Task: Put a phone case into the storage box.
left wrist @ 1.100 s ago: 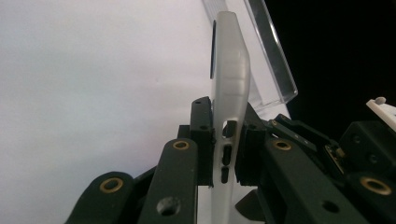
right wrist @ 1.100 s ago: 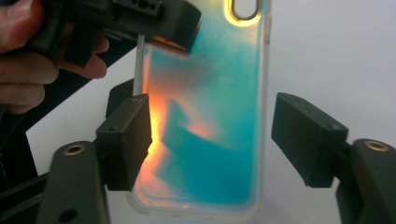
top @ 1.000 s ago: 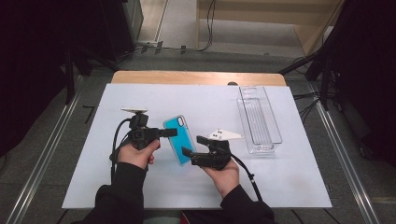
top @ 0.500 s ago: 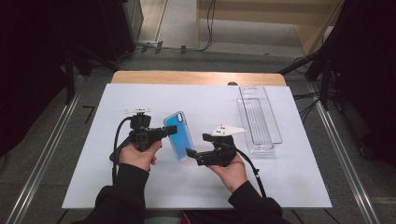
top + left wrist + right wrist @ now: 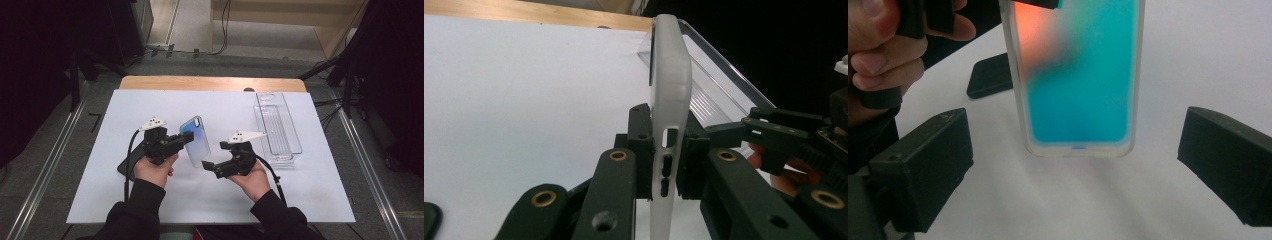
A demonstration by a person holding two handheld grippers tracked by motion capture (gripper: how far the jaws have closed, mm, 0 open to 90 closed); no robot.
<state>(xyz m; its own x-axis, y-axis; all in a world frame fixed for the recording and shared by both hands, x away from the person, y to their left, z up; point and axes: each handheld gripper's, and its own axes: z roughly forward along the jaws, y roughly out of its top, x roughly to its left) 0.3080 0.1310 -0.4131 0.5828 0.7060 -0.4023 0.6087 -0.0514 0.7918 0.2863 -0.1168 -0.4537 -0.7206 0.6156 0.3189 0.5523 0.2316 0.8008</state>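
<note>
We note a clear ribbed plastic tray (image 5: pixel 277 125) right of the phone case (image 5: pixel 195 140), on the white tabletop (image 5: pixel 310 195). The right gripper view reveals a black slab (image 5: pixel 990 75) behind it. The left hand-held gripper (image 5: pixel 186 140) clamps the frosted, blue-backed case's edge upright; the right hand-held gripper (image 5: pixel 209 165) gapes just beside it.

Count on the table: one phone case (image 5: pixel 195 139) with a teal-blue back and frosted rim, one clear plastic tray (image 5: pixel 278 126) at the far right, and one flat black item (image 5: pixel 125 165) lying near the left, partly hidden by the hand so its kind cannot be told. Two handheld grippers are present, one left gripper (image 5: pixel 181 140) and one right gripper (image 5: pixel 212 166), each carried by one hand, two hands in all. One white sheet (image 5: pixel 125 107) covers one wooden table (image 5: pixel 210 83).
</note>
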